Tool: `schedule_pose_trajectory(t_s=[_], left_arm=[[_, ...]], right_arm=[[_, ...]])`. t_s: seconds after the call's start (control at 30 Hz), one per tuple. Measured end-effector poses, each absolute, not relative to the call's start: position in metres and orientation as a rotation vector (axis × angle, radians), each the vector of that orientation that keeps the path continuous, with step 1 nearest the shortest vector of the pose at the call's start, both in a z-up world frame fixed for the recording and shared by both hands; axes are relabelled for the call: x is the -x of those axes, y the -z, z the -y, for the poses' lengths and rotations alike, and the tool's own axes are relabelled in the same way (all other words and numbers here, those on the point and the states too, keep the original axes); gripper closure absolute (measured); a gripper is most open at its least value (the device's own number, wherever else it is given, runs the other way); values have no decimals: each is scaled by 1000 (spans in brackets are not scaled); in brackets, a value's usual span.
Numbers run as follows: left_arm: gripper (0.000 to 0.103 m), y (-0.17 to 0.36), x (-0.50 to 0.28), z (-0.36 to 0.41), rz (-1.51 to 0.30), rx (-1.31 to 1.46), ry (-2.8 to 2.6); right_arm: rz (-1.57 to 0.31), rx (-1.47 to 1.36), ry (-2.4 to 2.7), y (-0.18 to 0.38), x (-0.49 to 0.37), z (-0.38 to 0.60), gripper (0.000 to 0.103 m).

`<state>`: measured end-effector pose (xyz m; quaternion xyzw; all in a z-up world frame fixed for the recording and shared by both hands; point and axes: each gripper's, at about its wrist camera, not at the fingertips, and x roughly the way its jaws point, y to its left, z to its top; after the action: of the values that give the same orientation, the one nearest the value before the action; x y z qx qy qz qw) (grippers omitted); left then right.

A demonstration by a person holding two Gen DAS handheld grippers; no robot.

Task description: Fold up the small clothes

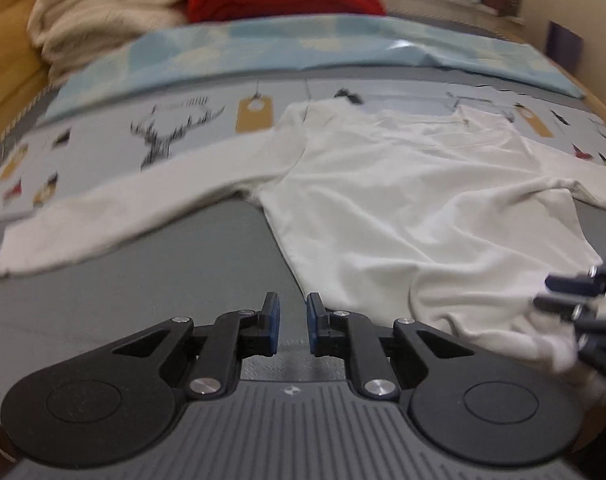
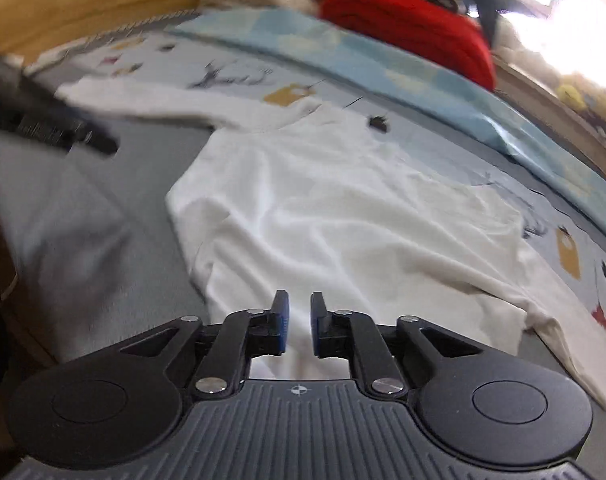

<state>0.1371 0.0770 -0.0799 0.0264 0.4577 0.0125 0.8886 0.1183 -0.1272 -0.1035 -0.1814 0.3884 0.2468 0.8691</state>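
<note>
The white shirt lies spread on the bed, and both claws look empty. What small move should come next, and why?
Probably move the left claw to the long sleeve that stretches flat to the left of the white shirt, and grip its cuff end to fold it inward. Both claws hold nothing: the left is over bare grey bedding, the right claw over the shirt's body.

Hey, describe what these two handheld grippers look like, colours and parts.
Both the left gripper and right gripper match: black linkage arms with silver pivot screws, blue-padded fingers, round black discs either side, and a ribbed grey base.
</note>
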Motion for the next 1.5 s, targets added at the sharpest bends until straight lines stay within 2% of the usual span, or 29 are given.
schedule_pose_trajectory(t_s=[0.13,0.37,0.4,0.5,0.53,0.63,0.7,0.8,0.87,0.97,1.07,1.13,1.33,1.4,1.47,1.5], left_arm=[[86,82,-146,-65,-957,-67,-3],[86,84,-162,-64,-957,-76,8],[86,85,-163,-66,-961,-68,5],[86,85,-167,-71,-967,-39,-1],[86,85,-169,-72,-970,-32,-3],[86,85,-171,-74,-978,-14,-12],[86,85,-172,-74,-981,-1,-8],[86,86,-174,-70,-985,-5,-1],[86,87,-175,-68,-992,-10,4],[85,88,-176,-68,-997,-7,7],[80,89,-178,-73,-997,6,-5],[80,90,-179,-77,-1006,21,-12],[80,93,-177,-82,-1032,51,-14],[80,93,-177,-84,-1038,56,-16],[80,94,-177,-87,-1041,71,-20],[80,94,-178,-88,-1043,82,-22]], right_arm=[[-852,497,-534,120,-120,109,79],[-874,643,-565,150,-118,92,79],[-874,649,-572,150,-118,91,80],[-878,632,-584,149,-121,92,103],[-889,608,-584,147,-124,94,103],[-918,464,-615,137,-136,102,103],[-951,171,-612,119,-160,129,103],[-970,-218,-343,118,-205,190,103],[-1010,-296,-163,130,-219,219,103],[-965,-245,-85,127,-219,226,100],[-848,-162,-279,103,-201,202,100],[-842,-55,-441,100,-185,171,87],[-897,373,-726,131,-140,88,70],[-921,502,-734,145,-132,78,70],[-923,590,-716,153,-131,75,74],[-927,579,-704,151,-131,78,91]])
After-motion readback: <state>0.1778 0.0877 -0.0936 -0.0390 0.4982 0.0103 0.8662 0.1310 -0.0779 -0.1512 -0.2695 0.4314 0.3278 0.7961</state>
